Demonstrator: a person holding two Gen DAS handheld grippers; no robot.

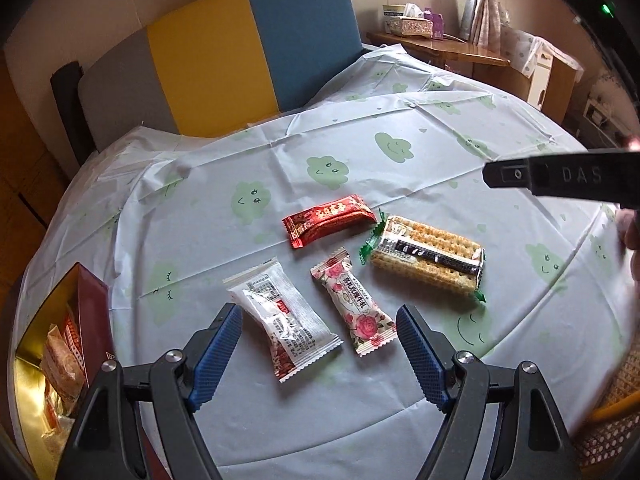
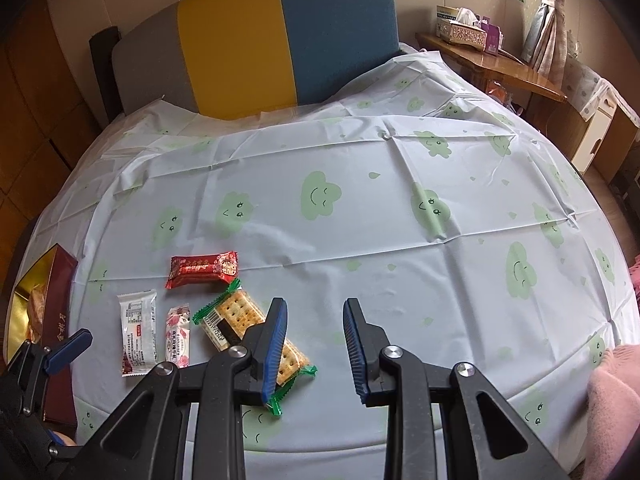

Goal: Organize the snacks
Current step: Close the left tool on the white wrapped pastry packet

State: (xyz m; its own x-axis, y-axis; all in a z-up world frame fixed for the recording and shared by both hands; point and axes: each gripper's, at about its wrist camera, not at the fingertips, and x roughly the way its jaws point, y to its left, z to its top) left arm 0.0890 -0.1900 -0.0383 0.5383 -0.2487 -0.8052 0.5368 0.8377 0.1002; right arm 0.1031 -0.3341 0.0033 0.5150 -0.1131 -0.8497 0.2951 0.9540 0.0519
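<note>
Four wrapped snacks lie on the cloud-print tablecloth (image 1: 360,420): a red packet (image 1: 330,220), a clear cracker pack with green ends (image 1: 428,258), a white packet (image 1: 280,320) and a rose-print packet (image 1: 356,304). My left gripper (image 1: 318,309) hangs open and wide just above the white and rose-print packets, touching neither. In the right wrist view my right gripper (image 2: 315,302) stands narrowly open with nothing between its fingers. Its left finger covers part of the cracker pack (image 2: 236,318). The red packet (image 2: 204,268), white packet (image 2: 136,328) and rose-print packet (image 2: 178,336) lie to its left.
A dark red box (image 1: 94,312) with a gold lining holds several packets at the table's left edge. A grey, yellow and blue padded panel (image 1: 240,52) stands behind the table. A wooden desk (image 1: 440,46) with tissue boxes is at the back right. A pink sleeve (image 2: 616,400) shows at the right.
</note>
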